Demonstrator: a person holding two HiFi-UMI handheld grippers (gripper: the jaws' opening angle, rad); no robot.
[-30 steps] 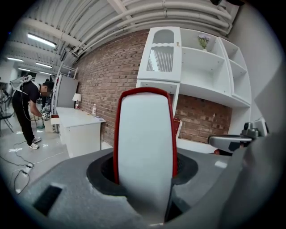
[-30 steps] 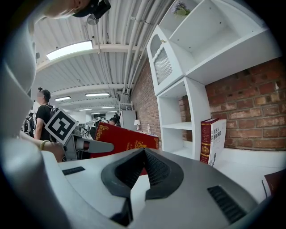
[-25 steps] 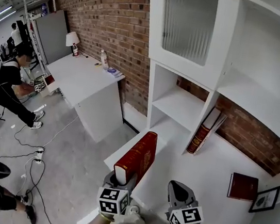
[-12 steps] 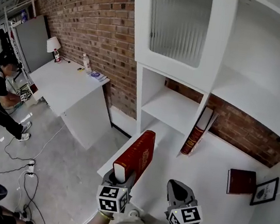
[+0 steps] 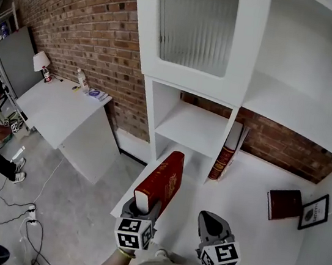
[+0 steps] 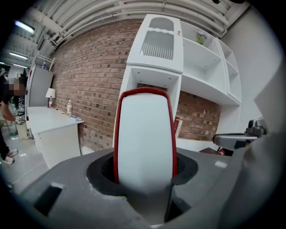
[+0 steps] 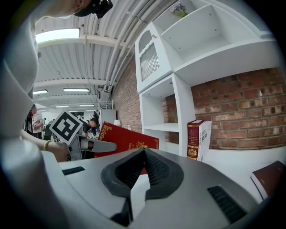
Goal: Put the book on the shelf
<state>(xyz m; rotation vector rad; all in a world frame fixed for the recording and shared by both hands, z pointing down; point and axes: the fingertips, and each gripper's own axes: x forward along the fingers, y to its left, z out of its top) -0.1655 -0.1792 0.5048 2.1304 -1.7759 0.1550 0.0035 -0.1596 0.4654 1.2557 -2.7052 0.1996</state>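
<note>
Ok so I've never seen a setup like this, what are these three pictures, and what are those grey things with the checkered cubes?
No robot here: a person holds a two-jaw gripper in each hand, and the patterned cubes are part of them. One picture comes from a camera on the person's head, looking down. The other two cameras ride on the grippers, looking along their jaws. The left gripper is clamped on a large red book. The right gripper is shut and empty. On the white surface a second book leans against the shelf unit, a dark book lies flat, and a framed picture stands beside it.
</note>
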